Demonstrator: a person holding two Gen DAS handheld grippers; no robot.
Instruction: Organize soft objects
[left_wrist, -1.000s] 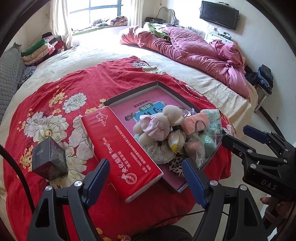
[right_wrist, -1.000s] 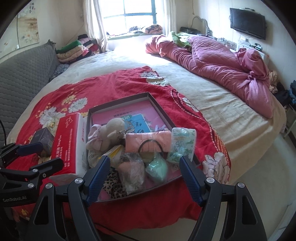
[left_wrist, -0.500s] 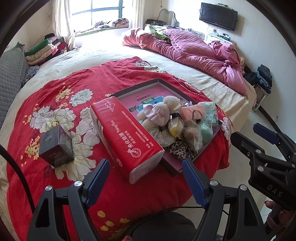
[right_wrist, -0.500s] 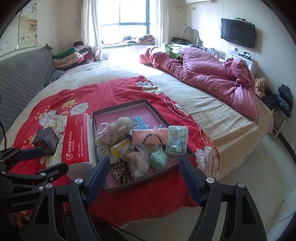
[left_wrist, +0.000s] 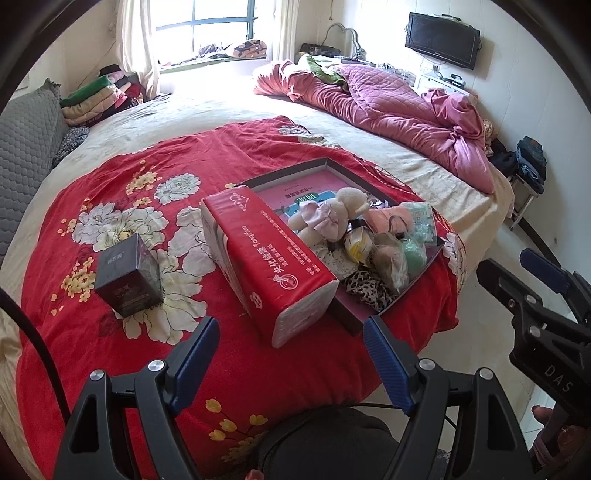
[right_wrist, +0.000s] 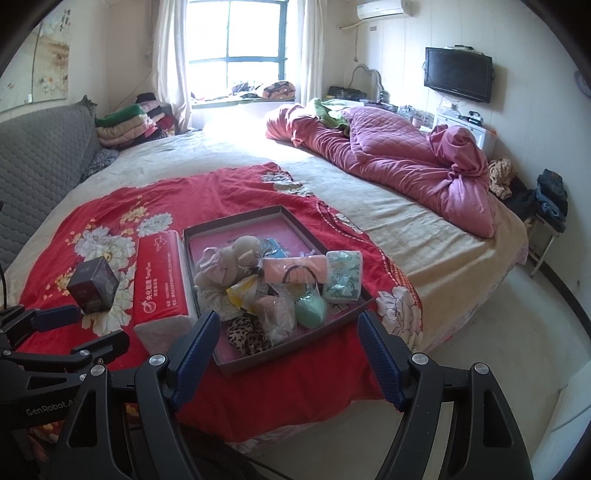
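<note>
Left gripper (left_wrist: 290, 349) and right gripper (right_wrist: 286, 339): both w/ blue fingers spread wide, nothing between them, held off the near edge of the big round bed (right_wrist: 424, 236). Soft items sit piled in the near half of a shallow dark cardboard tray w/ pink lining (right_wrist: 236, 230) on the red floral blanket (right_wrist: 155, 199): beige plush toy in pink dress (right_wrist: 236, 258), mint pouch (right_wrist: 312, 308), leopard-print cloth (right_wrist: 245, 334). Long red tissue pack (left_wrist: 269, 258) lies touching the tray's left side; small dark cube box (left_wrist: 129, 275) stands apart, nearer the blanket's left edge.
</note>
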